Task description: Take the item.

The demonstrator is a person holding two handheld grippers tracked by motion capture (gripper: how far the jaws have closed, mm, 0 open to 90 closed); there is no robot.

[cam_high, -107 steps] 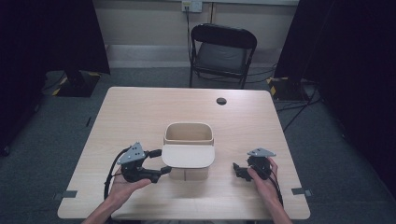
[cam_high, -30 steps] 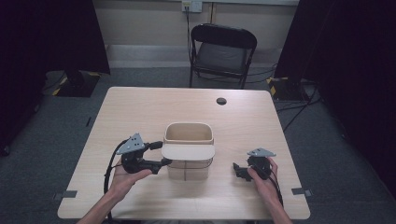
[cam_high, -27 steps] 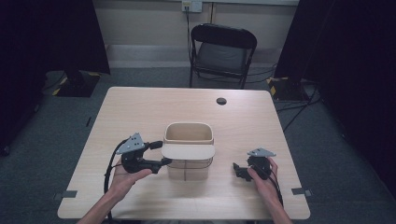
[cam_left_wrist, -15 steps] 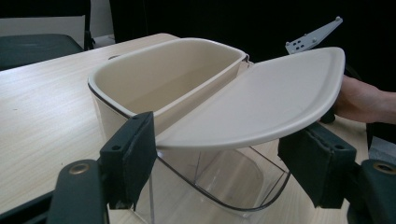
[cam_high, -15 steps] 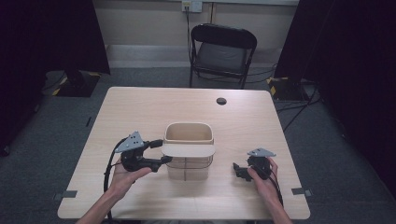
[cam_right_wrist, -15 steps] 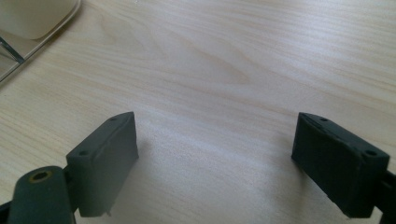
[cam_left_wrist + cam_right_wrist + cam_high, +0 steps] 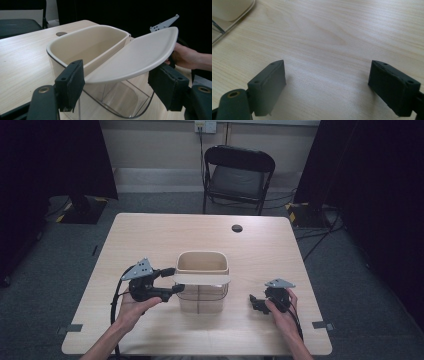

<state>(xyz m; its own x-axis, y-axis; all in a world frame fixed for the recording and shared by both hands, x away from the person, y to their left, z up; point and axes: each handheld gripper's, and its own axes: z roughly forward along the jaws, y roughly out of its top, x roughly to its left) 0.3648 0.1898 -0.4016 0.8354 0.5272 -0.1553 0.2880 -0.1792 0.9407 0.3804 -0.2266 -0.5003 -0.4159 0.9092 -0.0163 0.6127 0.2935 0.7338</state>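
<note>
Bright overhead light on the table (image 7: 150,235), dark surroundings, soft shadows, slight blur.

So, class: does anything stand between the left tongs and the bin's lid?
Nothing visible does. The left tongs already straddle the near edge of the lid, jaws either side and just closing; the lid tilts half open over the bin.
</note>
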